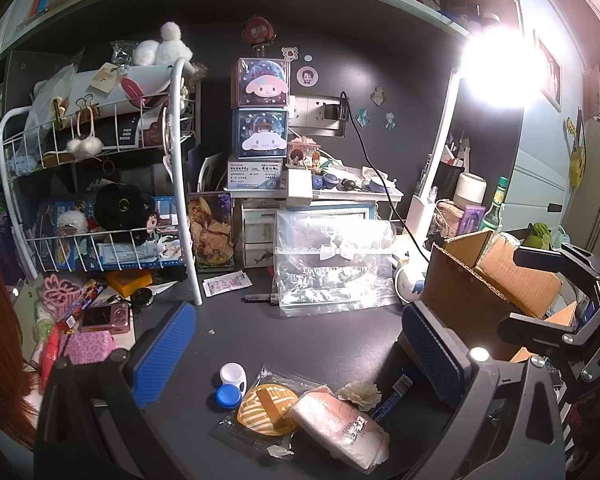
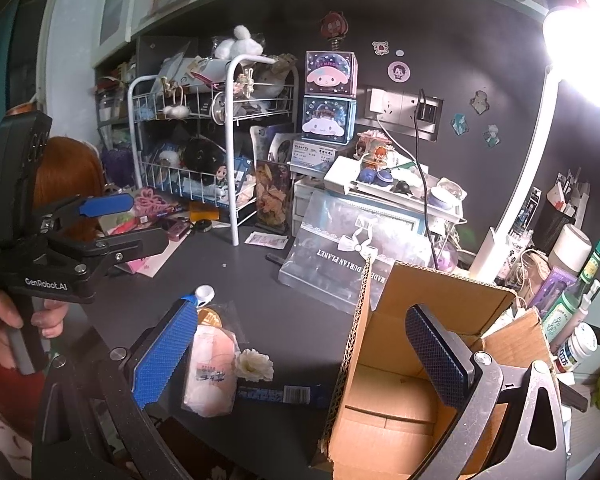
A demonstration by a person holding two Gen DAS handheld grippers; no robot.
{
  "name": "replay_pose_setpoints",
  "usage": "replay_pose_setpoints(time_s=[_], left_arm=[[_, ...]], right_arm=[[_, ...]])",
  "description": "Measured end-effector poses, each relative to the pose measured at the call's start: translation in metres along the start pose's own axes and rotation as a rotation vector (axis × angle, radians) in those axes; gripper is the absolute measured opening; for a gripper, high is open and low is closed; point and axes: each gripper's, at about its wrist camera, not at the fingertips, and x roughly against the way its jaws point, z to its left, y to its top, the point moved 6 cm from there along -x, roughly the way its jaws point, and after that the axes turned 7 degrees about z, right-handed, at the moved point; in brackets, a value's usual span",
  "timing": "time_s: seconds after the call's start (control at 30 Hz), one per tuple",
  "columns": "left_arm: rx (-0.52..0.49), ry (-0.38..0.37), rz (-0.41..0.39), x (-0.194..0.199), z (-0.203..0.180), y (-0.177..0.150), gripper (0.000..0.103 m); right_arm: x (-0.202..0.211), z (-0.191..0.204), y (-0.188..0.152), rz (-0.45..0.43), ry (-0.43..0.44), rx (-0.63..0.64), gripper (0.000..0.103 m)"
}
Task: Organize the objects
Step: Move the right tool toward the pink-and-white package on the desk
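Both tools stand spread wide and empty. Your left gripper (image 1: 300,356) frames the pink tissue pack (image 1: 340,426) at lower centre. The open cardboard box (image 2: 416,344) sits lower right, under your right gripper (image 2: 300,360). Descend squarely, pinch the pack across its width, clear the white flower (image 1: 359,397).

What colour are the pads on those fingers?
Blue, with a fine grid texture on the pads; clearest in the left wrist view.
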Motion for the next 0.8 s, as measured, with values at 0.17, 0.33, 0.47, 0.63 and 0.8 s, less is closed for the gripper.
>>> replay_pose_setpoints(time_s=[0.17,0.33,0.47,0.63,0.8], left_arm=[[0.000,0.001,0.000,0.0008,0.0006,-0.0005,0.103],[0.000,-0.001,0.001,0.0023,0.0017,-0.0013,0.103],[-0.001,0.002,0.002,0.0010,0.0008,-0.0009,0.103],[0.000,0.002,0.003,0.0013,0.0011,-0.0011,0.102],[-0.001,0.005,0.002,0.0008,0.0005,-0.0009,0.103]], right_arm=[[0.0000,-0.0002,0.0005,0.000,0.000,0.000,0.103],[-0.0008,-0.0008,0.0007,0.002,-0.004,0.000,0.103],[-0.0014,-0.0014,0.0003,0.003,-0.007,-0.001,0.103],[-0.0019,-0.0015,0.0005,0.004,-0.007,-0.001,0.103],[-0.0020,-0.0015,0.0008,0.004,-0.007,0.000,0.103]])
